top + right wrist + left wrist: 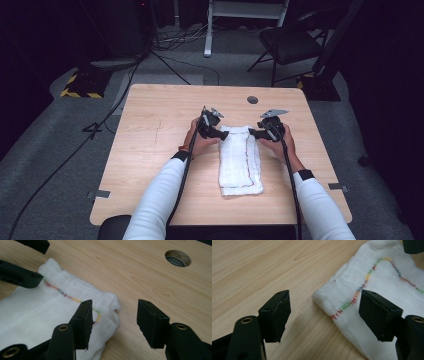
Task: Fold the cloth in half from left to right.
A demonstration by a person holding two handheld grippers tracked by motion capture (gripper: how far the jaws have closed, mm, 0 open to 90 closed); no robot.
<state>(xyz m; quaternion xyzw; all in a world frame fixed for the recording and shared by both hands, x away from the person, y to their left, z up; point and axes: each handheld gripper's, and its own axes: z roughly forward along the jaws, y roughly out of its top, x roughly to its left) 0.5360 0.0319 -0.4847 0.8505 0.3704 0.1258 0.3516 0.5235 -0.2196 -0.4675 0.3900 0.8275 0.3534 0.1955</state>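
The white woven cloth with a line of rainbow stitching is lying folded into a long strip on the middle of the pale wooden table, its far end between my two tools. I am holding my left gripper with its jaws spread wide around the cloth's far left corner, gripping nothing, one jaw over bare wood and the other over the fabric. I am holding my right gripper likewise parted, straddling the far right corner. I judge that I am lining up to take both far corners for another fold. The next move calls for lowering both sets of jaws, pinching each corner through all its layers, then lifting evenly.
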